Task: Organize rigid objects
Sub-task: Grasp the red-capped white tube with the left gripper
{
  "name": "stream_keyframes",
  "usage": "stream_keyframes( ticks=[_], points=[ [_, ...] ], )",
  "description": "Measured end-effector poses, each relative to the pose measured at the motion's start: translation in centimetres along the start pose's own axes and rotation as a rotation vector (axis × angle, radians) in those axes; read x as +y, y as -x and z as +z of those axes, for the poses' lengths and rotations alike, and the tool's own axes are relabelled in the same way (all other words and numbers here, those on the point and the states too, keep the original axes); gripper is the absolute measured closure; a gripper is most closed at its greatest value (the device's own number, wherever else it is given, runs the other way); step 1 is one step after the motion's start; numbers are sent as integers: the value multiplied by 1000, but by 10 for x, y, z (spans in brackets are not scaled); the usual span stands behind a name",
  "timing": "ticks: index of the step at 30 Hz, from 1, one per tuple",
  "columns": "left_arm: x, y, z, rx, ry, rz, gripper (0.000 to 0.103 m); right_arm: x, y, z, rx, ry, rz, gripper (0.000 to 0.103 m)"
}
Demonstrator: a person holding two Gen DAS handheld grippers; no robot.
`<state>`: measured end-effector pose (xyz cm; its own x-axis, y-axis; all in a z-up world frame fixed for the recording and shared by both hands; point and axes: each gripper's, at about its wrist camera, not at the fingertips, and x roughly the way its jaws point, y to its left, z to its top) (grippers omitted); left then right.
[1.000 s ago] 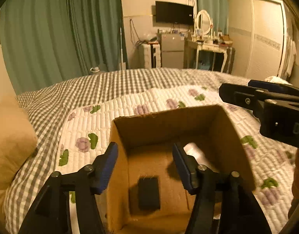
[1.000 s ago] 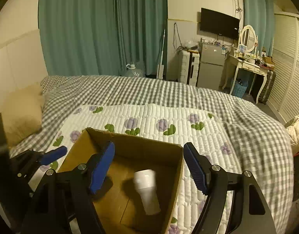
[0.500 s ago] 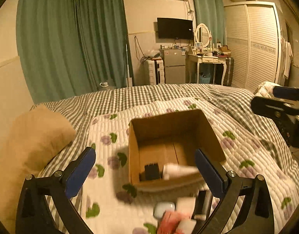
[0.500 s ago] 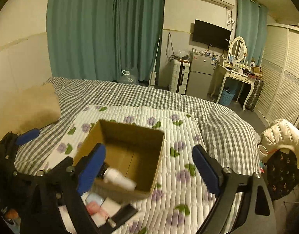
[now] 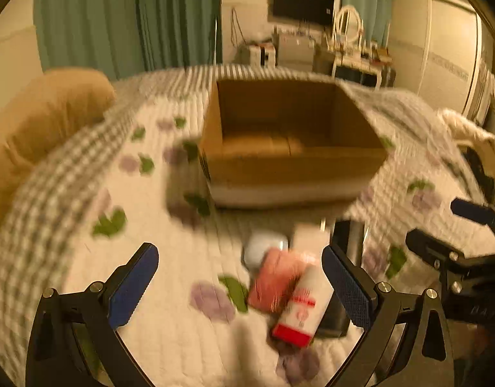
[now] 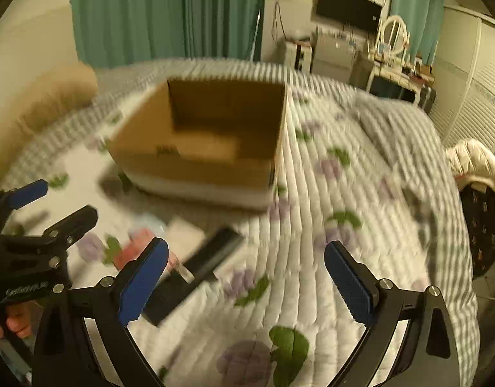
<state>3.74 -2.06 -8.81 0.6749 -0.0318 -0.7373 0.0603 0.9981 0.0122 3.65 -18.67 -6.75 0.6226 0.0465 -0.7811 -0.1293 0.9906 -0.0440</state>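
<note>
An open cardboard box [image 5: 289, 142] sits on the quilted bed; it also shows in the right wrist view [image 6: 202, 148]. In front of it lies a small pile: a white bottle with a red band [image 5: 300, 306], a pink item [image 5: 276, 277], a pale blue case [image 5: 263, 248], a white box [image 5: 311, 238] and a black flat object [image 6: 212, 254]. My left gripper [image 5: 241, 287] is open and empty, low over the pile. My right gripper [image 6: 247, 277] is open and empty, just right of the pile. Both views are motion-blurred.
A tan pillow [image 5: 44, 119] lies at the left of the bed. A white jacket [image 6: 476, 161] hangs off the bed's right side. Green curtains, a TV and a dressing table stand at the far wall.
Both grippers have pulled back from the box and dropped toward the pile in front of it. The box's contents are no longer in view.
</note>
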Motion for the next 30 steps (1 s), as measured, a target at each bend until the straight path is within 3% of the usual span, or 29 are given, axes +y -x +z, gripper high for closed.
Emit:
stream_keyframes(
  ticks=[6,9,12,14,16,17,21,24,30],
  points=[
    [-15,-18,-22,65,-34,-35,2,-3,-12,-12,35,-13,2,5],
    [-26,-26,-29,97,-73,-33,9,-2,-15,-11,47,-15,4,5],
    [-36,-31,-33,129,-96,-81,22,-4,-17,-12,55,-24,8,5],
    [-43,-36,-37,159,-117,-113,43,-5,-18,-10,58,-31,10,5],
    [-44,-36,-37,168,-118,-165,59,-6,-20,-10,65,-39,18,5],
    [-44,-35,-36,170,-117,-184,62,-5,-20,-10,65,-40,26,5],
    [-38,-29,-34,163,-103,-170,64,-3,-20,-8,66,-34,26,5],
    [-25,-15,-25,115,-68,-148,66,-2,-21,-5,75,-40,30,5],
    [4,3,-9,37,-46,-31,66,13,-33,5,136,-83,90,5]
  ],
)
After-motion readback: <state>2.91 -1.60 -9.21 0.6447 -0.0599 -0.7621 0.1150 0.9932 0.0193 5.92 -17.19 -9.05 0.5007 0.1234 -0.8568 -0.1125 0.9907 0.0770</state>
